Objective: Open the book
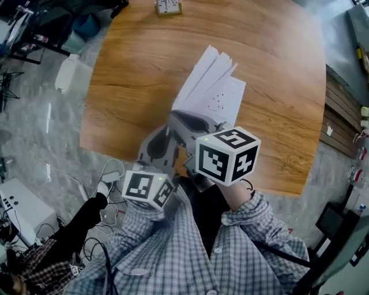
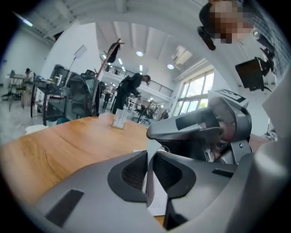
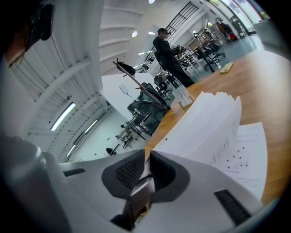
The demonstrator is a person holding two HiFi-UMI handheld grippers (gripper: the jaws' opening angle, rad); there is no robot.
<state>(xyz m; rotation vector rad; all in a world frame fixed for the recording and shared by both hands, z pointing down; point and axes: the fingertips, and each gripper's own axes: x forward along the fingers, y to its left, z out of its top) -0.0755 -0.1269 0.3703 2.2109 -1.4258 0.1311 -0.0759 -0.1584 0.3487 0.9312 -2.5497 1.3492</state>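
White-paged paper book [image 1: 214, 86] sits fanned open near the round wooden table's [image 1: 277, 69] near edge, bare wood stretching beyond. Left gripper view: left gripper [image 2: 149, 169] points almost level across the table, jaws narrow, pinching a white page. Right gripper view: right gripper [image 3: 147, 169] rolled sideways, jaws narrow, clamped on the book's edge, pages fanned upright.

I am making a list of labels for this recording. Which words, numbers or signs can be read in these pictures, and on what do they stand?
No text here can be read.
Open page of the book: small print and dots, too small to read.
Small card at the table's far edge: print too blurred to read.
Right marker cube and left marker cube: black and white square patterns only, no words.
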